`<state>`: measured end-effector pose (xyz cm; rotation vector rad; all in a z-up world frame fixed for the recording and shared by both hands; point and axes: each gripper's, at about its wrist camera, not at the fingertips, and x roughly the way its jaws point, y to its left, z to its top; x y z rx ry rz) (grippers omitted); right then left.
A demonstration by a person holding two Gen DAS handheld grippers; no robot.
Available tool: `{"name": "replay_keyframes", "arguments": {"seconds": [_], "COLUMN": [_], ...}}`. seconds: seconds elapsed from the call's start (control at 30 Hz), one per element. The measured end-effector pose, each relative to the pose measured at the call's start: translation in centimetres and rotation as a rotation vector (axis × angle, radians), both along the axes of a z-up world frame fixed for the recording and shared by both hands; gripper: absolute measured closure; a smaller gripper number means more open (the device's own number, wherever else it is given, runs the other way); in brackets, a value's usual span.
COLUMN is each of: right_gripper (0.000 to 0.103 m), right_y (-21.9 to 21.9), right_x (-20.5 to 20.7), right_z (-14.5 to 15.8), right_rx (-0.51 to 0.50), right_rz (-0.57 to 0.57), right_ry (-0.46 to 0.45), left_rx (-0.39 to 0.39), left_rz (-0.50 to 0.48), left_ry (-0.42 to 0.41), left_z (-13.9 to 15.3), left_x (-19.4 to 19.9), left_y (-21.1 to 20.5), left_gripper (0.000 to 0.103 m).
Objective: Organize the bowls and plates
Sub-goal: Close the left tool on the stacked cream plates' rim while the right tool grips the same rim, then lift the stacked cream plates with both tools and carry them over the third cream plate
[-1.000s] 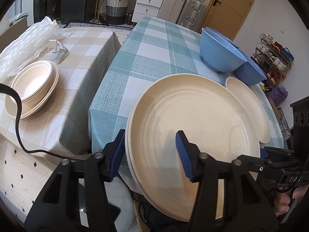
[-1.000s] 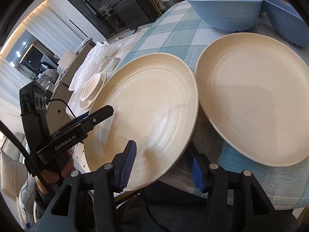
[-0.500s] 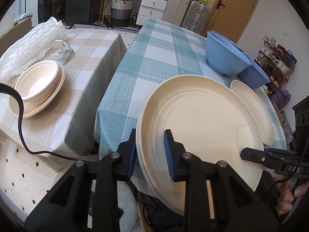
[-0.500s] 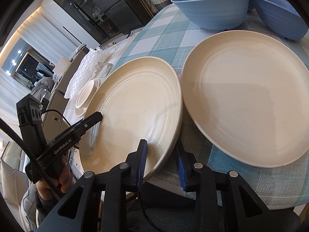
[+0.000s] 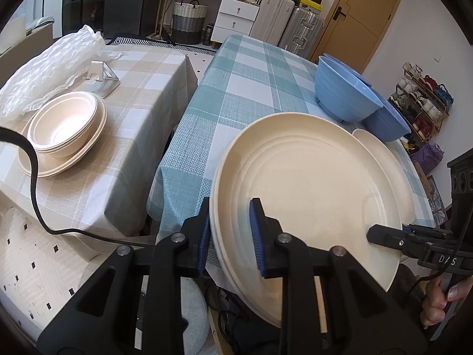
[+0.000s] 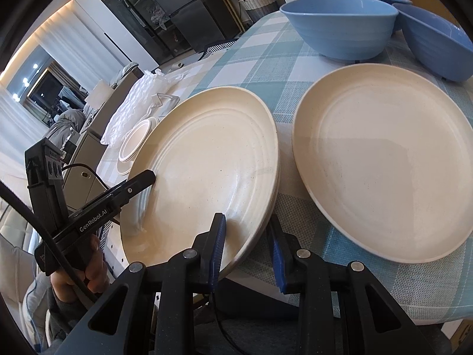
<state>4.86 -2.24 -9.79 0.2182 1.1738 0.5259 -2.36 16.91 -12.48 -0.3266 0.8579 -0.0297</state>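
A stack of cream plates (image 5: pixel 310 183) (image 6: pixel 207 159) hangs over the near edge of the teal checked table (image 5: pixel 236 88). My left gripper (image 5: pixel 229 210) is shut on the stack's left rim, one blue pad above it and one below. On the opposite rim my right gripper (image 6: pixel 246 224) is shut as well. Each gripper also shows in the other's view, the right gripper (image 5: pixel 384 233) and the left gripper (image 6: pixel 130 189). A single cream plate (image 6: pixel 384 159) (image 5: pixel 381 151) lies flat beside the stack. Behind it stand blue bowls (image 5: pixel 343 94) (image 6: pixel 337 26).
To the left, a beige checked table (image 5: pixel 133 94) carries cream bowls (image 5: pixel 62 124) nested on a plate, a metal stand (image 5: pixel 102 77) and crumpled plastic wrap (image 5: pixel 50 68). A black cable (image 5: pixel 32 183) crosses its corner. Drawers, a basket and suitcases line the far wall.
Both grippers' jaws stood wide around the plate rim a second ago and have since closed onto it. The plates sit a little closer to the beige table in view.
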Motion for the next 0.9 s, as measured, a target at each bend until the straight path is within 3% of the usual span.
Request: {"name": "replay_keyframes", "arguments": {"seconds": [0.53, 0.9], "right_gripper": [0.075, 0.075], "right_y": [-0.1, -2.7], "right_x": [0.0, -0.7], "right_z": [1.6, 3.5], "right_rx": [-0.001, 0.014], "right_rz": [0.016, -0.023], "right_ry": [-0.074, -0.133], "left_rx": [0.012, 0.062], "left_rz": [0.014, -0.015], "left_ry": [-0.045, -0.096], "left_z": [2.7, 6.1], "left_x": [-1.3, -1.0], "left_y": [-0.1, -2.9], "left_gripper": [0.082, 0.081]}}
